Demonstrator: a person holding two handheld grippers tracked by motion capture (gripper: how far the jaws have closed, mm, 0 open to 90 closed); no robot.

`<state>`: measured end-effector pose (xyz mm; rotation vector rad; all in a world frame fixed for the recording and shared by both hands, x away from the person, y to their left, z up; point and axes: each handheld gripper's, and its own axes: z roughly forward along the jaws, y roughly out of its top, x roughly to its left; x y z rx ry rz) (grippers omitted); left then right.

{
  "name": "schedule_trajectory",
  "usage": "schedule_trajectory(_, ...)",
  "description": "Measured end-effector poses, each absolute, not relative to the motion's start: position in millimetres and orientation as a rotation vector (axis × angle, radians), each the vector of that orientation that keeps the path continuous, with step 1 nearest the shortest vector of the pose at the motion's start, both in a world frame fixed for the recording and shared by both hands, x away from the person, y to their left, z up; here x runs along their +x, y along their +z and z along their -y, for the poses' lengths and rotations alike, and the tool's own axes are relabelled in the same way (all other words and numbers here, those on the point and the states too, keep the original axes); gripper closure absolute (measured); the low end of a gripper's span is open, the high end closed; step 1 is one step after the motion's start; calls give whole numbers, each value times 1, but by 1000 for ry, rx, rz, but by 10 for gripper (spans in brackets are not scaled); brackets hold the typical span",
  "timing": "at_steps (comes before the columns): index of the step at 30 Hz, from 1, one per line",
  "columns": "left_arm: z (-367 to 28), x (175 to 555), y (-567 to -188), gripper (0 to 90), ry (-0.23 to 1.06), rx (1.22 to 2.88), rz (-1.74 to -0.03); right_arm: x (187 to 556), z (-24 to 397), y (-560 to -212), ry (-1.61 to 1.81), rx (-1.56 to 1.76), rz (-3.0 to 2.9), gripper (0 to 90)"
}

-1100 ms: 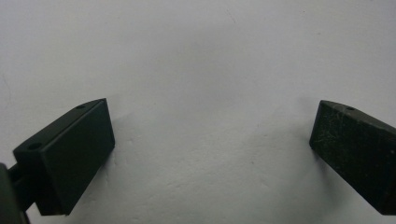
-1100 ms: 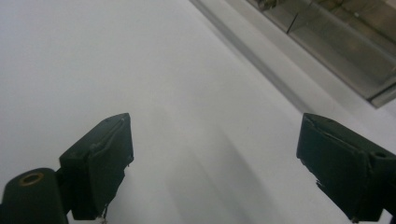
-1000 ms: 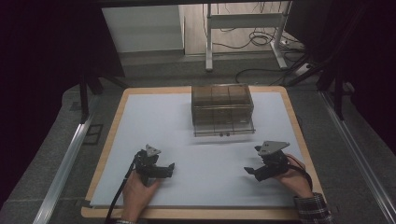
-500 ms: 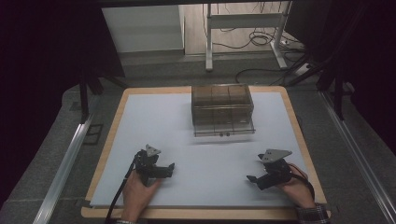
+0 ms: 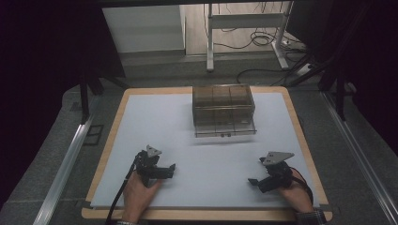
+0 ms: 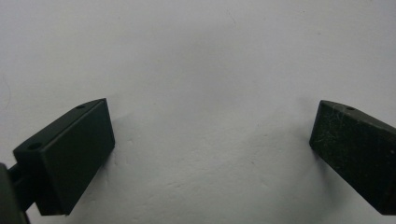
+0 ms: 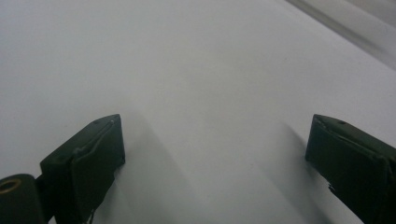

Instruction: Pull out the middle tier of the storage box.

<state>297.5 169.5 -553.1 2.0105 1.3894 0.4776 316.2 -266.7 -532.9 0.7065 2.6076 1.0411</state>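
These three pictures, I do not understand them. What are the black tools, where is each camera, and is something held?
A person sits at a table and holds a hand tool with two jaws in each hand: the left gripper and the right gripper. One camera looks down from above. The two close pictures come from cameras riding on the tools, looking along their black jaws. Both stand open with nothing between them, above the white mat. A clear brownish box with compartments stands farther back, untouched.

Left gripper (image 5: 171, 168): held low in the person's left hand (image 5: 141, 192), jaws spread wide, nothing between them. Right gripper (image 5: 253, 180): held low in the right hand (image 5: 295, 190), jaws likewise wide apart and empty.
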Motion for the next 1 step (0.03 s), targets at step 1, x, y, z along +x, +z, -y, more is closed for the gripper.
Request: schedule_trajectory(1,-169,297,-553,0,481,2012,-1389,316,267,-533,1041,707,-2608,44)
